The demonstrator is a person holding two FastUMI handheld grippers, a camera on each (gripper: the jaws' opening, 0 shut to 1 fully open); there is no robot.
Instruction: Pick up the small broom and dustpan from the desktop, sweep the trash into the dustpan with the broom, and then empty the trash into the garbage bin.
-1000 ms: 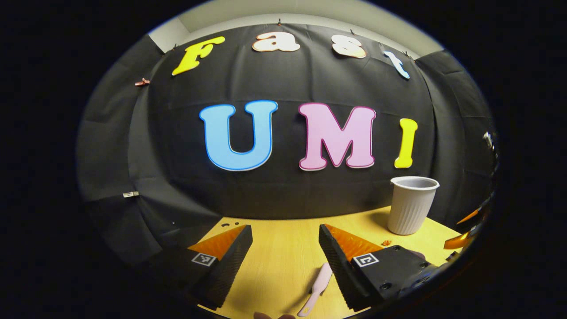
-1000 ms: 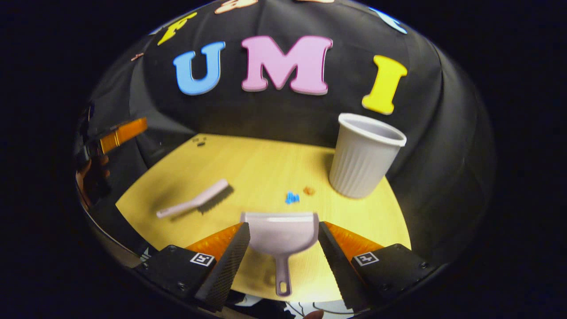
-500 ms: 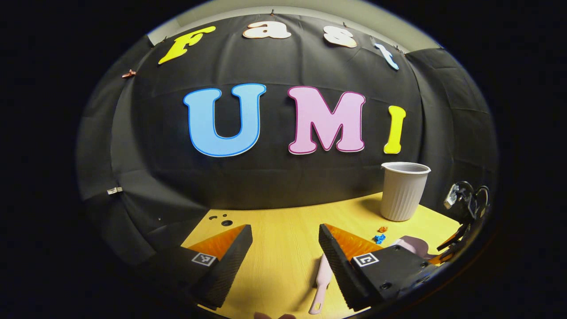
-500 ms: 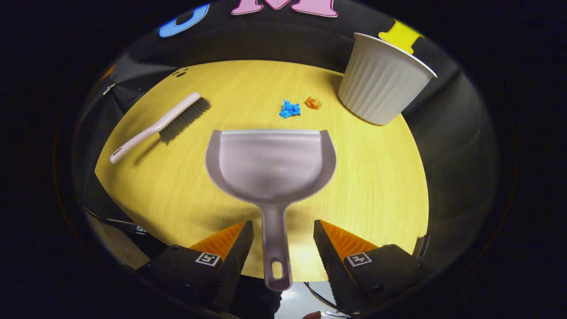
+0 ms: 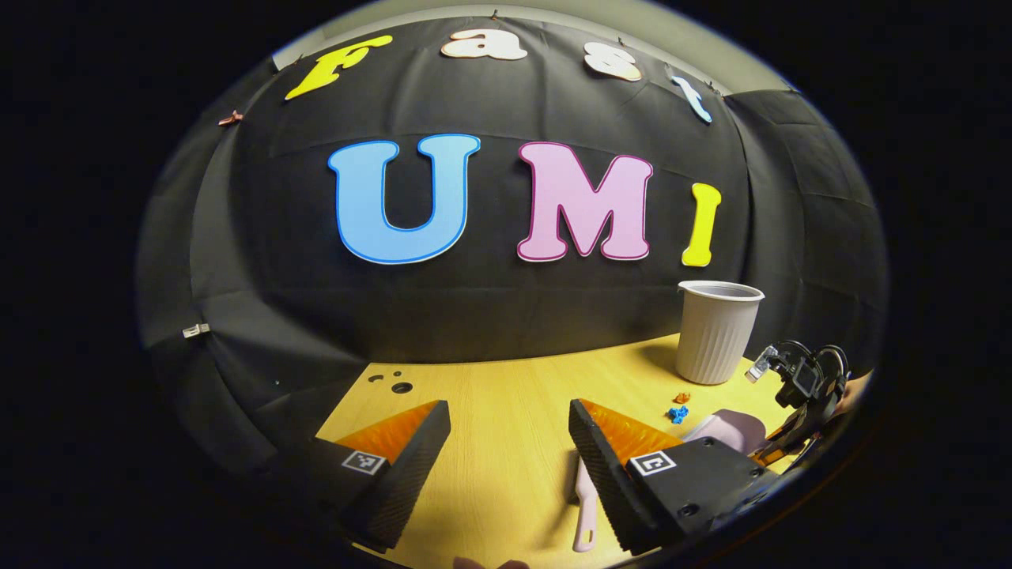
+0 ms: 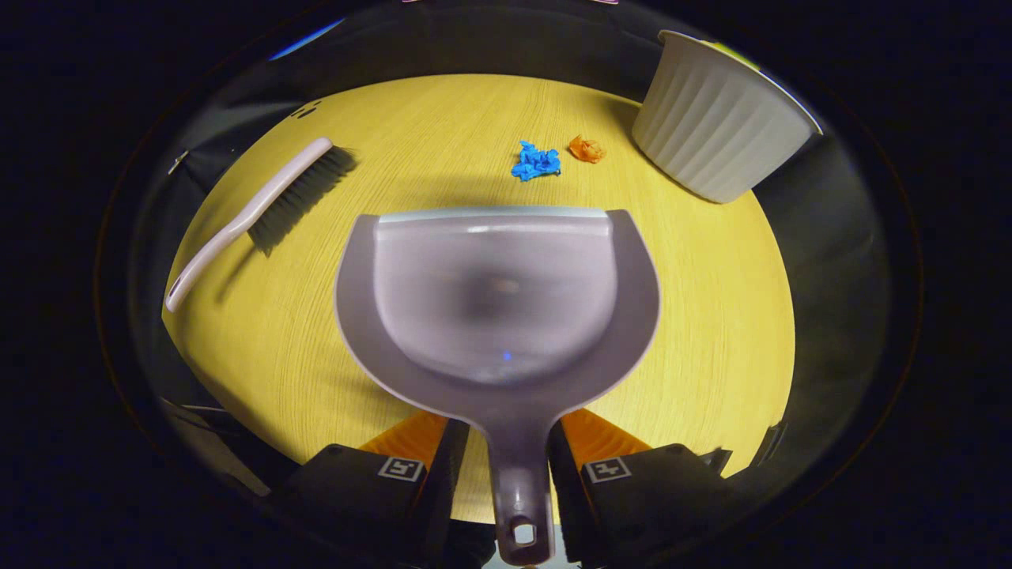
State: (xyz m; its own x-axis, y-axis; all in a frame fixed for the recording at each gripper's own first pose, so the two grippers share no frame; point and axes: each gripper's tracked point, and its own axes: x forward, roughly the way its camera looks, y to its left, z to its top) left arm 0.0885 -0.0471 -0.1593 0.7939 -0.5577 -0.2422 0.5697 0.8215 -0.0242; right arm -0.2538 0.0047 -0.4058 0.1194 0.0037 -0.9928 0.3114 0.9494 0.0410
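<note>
Straddling the dustpan's handle [image 6: 518, 482], the right gripper [image 6: 498, 466] had a finger just beside each side of it; whether they pressed on it I cannot tell. The dustpan [image 6: 494, 300] lay flat on the yellow desktop [image 6: 711, 316], its open lip facing the far side. Just beyond that lip sat a blue scrap [image 6: 536, 161] and an orange scrap [image 6: 587, 148], with the white ribbed bin [image 6: 723, 130] at the far right. The small broom [image 6: 261, 213] lay at the left, well apart from the dustpan. The left gripper [image 5: 510, 458] stood open and held nothing, the broom's handle [image 5: 583, 514] near its right finger.
</note>
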